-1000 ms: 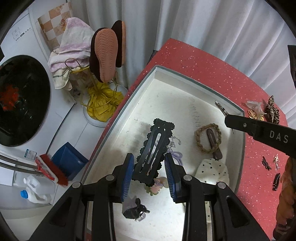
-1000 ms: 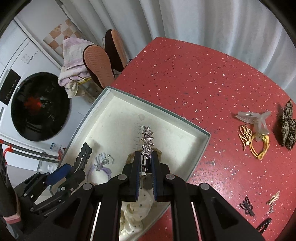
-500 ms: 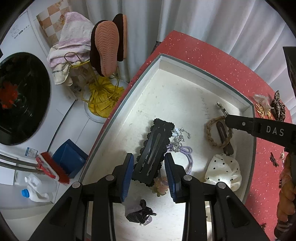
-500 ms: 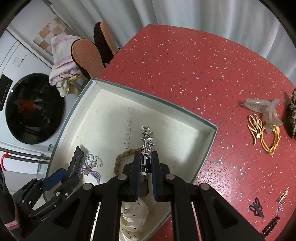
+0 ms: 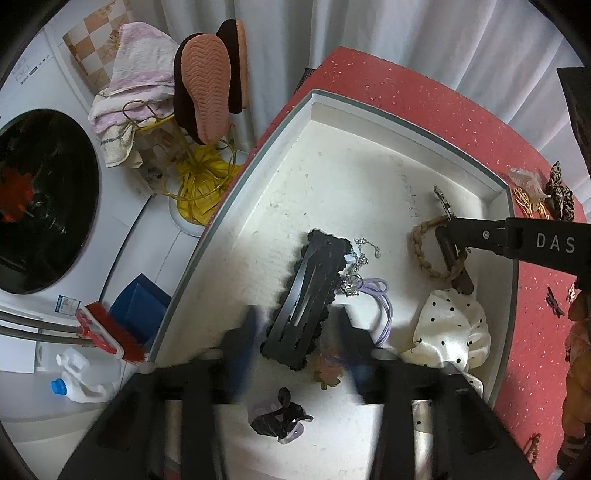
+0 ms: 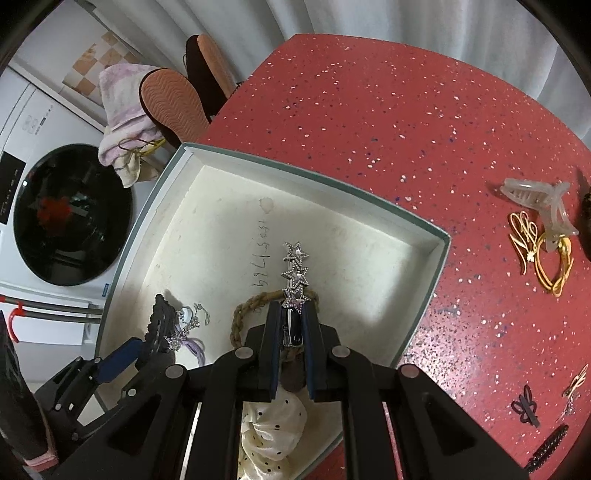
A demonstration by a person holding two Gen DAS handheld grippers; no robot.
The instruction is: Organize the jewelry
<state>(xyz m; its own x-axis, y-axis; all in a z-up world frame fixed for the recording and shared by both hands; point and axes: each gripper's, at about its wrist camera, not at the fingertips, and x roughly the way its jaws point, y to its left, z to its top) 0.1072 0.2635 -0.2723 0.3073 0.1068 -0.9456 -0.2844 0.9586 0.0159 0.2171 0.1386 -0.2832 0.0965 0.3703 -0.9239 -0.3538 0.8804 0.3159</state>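
A home laundry corner, front-loading washing machine (image 5: pixel 40 199) at left of the frame, towel (image 5: pixel 136 77) and slippers (image 5: pixel 207 85) drying on a rack, detergent bottle (image 5: pixel 81 384) lower left, white curtains (image 6: pixel 406 22) behind a red table (image 6: pixel 388 122)

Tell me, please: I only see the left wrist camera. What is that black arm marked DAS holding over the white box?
Observer: That is the right claw, shut on a star clip. It has three sparkly stars in a row, which your view shows only edge-on.
Visitor: Which end does it pinch?
Observer: The plain metal end. All three stars stick out past the fingertips.
Visitor: Is anything left outside the box?
Observer: Yes. Among other pieces, a black toothed clip lies near the red table's edge, and I cannot find it in your view.
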